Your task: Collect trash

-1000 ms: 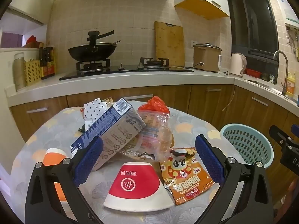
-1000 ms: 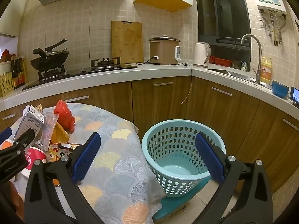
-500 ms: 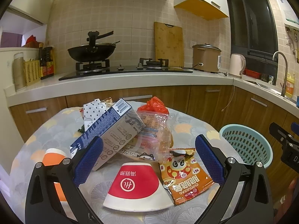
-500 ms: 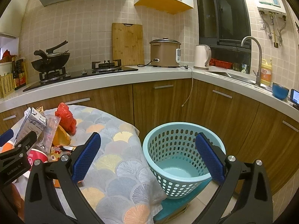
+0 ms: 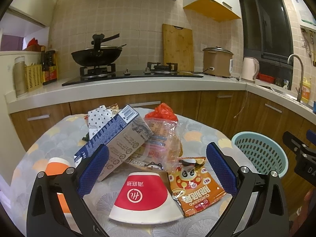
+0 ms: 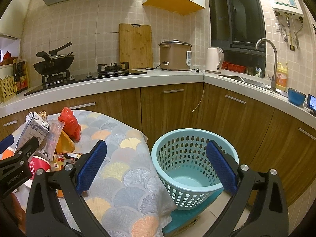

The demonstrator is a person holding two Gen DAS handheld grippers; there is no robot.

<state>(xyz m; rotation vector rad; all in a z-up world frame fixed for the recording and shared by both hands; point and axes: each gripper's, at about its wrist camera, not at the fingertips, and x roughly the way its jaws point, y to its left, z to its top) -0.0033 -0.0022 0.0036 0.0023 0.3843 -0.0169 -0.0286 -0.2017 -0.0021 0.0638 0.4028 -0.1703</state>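
Note:
A trash pile lies on the round table: an overturned red and white paper bowl, an orange snack packet, a blue and grey carton, a clear plastic bag, a red plastic bag and an orange cup. My left gripper is open, a little above the paper bowl. My right gripper is open and empty, in front of the light blue basket beside the table. The basket also shows right of the table.
The table carries a fan-patterned cloth that hangs over its edge next to the basket. Behind runs a kitchen counter with a wok, a hob, a cutting board, a rice cooker and a kettle. A sink and tap are at the right.
Both grippers have shifted only slightly. The right wrist view has risen a little. Nothing was taken hold of or let go.

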